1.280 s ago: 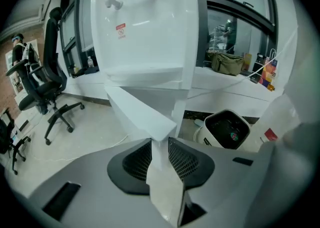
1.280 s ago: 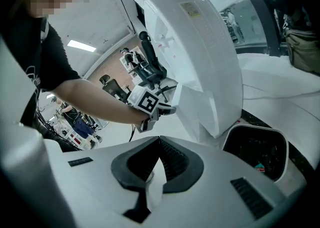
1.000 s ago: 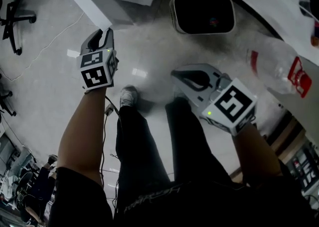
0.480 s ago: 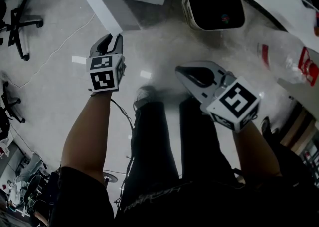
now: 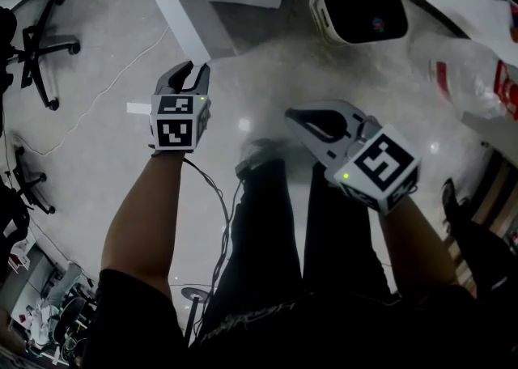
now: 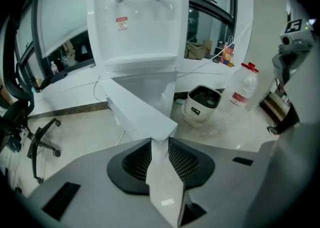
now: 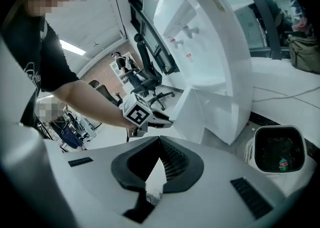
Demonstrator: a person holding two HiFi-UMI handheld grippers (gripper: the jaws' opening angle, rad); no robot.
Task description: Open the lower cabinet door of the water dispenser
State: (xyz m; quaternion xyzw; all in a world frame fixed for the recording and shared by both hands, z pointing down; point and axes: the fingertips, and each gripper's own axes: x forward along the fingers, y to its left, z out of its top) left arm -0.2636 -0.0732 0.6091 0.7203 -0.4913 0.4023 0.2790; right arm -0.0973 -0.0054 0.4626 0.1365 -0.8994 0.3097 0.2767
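The white water dispenser (image 6: 137,32) stands ahead, and its lower cabinet door (image 6: 135,109) is swung out towards me. My left gripper (image 6: 160,142) is shut on the door's free edge, and the panel runs from its jaws back to the cabinet. The head view shows the same grip, with the left gripper (image 5: 193,74) at the door's (image 5: 182,15) near end. My right gripper (image 5: 293,119) hovers over the floor to the right, shut on nothing. In the right gripper view, the right gripper (image 7: 160,144) looks towards the dispenser (image 7: 210,62) and the left gripper (image 7: 160,118).
A white appliance with a black top (image 5: 358,11) sits on the floor right of the dispenser. Beside it is a large plastic bottle with a red label (image 6: 244,88). Office chairs (image 5: 44,48) stand at the left. A cable trails by the person's legs (image 5: 267,222).
My left gripper has moved right and nearer in the head view, bringing the door edge with it, so the door stands wider. The right gripper has barely shifted in the picture.
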